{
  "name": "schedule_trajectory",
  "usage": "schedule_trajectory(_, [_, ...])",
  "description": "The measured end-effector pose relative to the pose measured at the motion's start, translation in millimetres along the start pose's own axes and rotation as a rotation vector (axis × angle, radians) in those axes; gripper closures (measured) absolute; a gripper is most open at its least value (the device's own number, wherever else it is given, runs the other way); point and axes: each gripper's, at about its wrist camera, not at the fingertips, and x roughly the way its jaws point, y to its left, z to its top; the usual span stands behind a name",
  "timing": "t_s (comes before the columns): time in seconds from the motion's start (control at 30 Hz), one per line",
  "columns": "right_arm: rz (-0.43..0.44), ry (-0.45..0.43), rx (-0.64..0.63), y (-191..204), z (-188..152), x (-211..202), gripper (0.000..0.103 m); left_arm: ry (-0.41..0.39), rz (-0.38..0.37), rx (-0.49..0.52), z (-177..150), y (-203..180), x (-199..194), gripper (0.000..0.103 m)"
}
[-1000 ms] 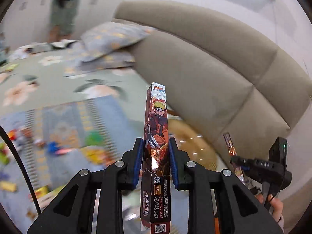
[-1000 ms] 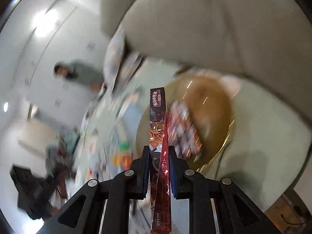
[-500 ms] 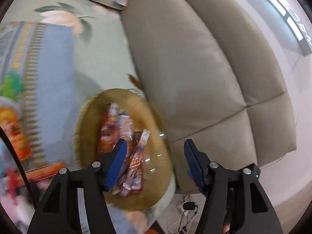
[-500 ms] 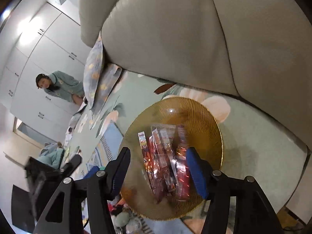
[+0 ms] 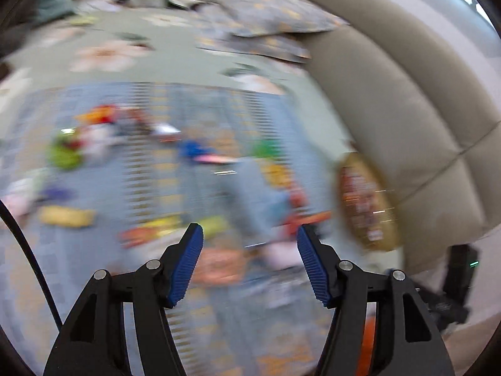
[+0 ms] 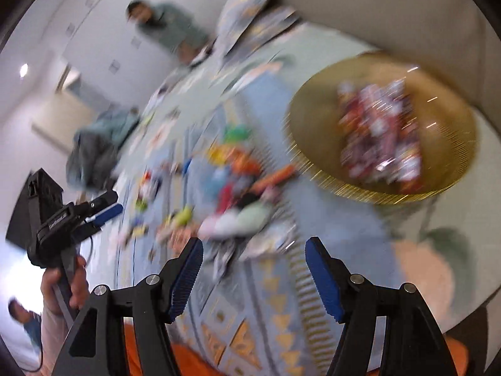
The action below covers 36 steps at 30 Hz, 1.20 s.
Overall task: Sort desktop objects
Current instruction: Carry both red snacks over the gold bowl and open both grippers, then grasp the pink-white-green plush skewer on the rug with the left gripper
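A: What has changed since a second ago?

B: A thin card pack was pinched in each gripper then. Both packs have been let go. The jaws of the left gripper (image 5: pixel 250 261) and the right gripper (image 6: pixel 254 274) have just been opening, and nothing is seen between them now. Both views have also been swung away from the gold bowl (image 6: pixel 451 169) toward the toys.

A: Where have the packs been put?

B: A heap of shiny red packs (image 6: pixel 380 139) is seen inside the bowl. The bowl is set on the green flowered sheet, close to the grey headboard (image 5: pixel 407 100).

A: Which step is being done?

B: One drop into the bowl looks finished. A new thing to sort is most likely being looked for now.

A: What is needed next?

B: One thing must be picked from the pile of small toys (image 6: pixel 231 188) on the blue mat (image 5: pixel 194 319). The jaws are already wide enough, so a gripper must be lowered over just one piece.

A: What is hard to see?

B: Nearly all of it is smeared by fast moving. The toys are seen only as colour blobs, so no toy can be named. The packs cannot be counted. In the left view the bowl (image 5: pixel 368 202) is squashed at the edge.
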Motion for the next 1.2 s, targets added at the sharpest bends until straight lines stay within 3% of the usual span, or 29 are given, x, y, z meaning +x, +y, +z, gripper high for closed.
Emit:
schedule_trajectory(0.13, [-0.018, 0.077, -0.121, 39.8, -24.3, 39.6, 0.036, -0.066, 0.242, -0.010, -32.4, 72.5, -23.5, 0.043])
schedule_trajectory(0.2, [-0.036, 0.104, -0.168, 52.3, -29.5, 59.6, 0.037, -0.078, 0.294, -0.053, -45.9, 104.1, -29.5, 0.043])
schedule_trajectory(0.3, [-0.065, 0.137, -0.211, 69.1, -36.9, 88.9, 0.037, -0.073, 0.273, -0.123, -65.2, 131.2, -24.3, 0.043])
schedule_trajectory(0.4, [-0.066, 0.159, -0.246, 77.7, -46.7, 110.8, 0.036, -0.103, 0.287, -0.127, -83.1, 139.2, -15.5, 0.043])
schedule_trajectory(0.47, [-0.018, 0.090, -0.323, 85.8, -57.1, 115.3, 0.037, -0.148, 0.299, -0.129, -94.0, 138.9, -14.4, 0.043])
schedule_trajectory(0.53, [-0.051, 0.010, -0.430, 95.9, -70.5, 117.1, 0.036, -0.208, 0.300, -0.166, -102.4, 147.0, -14.0, 0.043])
schedule_trajectory(0.63, [-0.053, 0.033, -0.506, 107.8, -79.0, 130.8, 0.037, -0.208, 0.284, -0.244, -105.8, 165.2, -1.6, 0.043])
schedule_trajectory(0.8, [-0.103, -0.065, -0.701, 133.3, -79.6, 156.8, 0.037, -0.267, 0.289, -0.282, -102.9, 178.5, 12.8, 0.041])
schedule_trajectory(0.87, [-0.101, -0.035, -0.724, 137.5, -72.9, 177.4, 0.037, -0.271, 0.306, -0.256, -101.5, 174.6, 17.3, 0.036])
schedule_trajectory(0.93, [-0.103, -0.014, -0.712, 136.3, -69.0, 189.2, 0.037, -0.270, 0.282, -0.209, -101.3, 170.7, 22.7, 0.016])
schedule_trajectory(1.03, [-0.102, 0.002, -0.641, 121.3, -66.8, 207.1, 0.036, -0.245, 0.272, -0.152, -97.8, 164.2, 30.2, 0.000])
schedule_trajectory(1.2, [-0.106, -0.020, -0.661, 121.3, -70.0, 207.6, 0.032, -0.219, 0.346, -0.097, -97.3, 152.8, 38.8, 0.000])
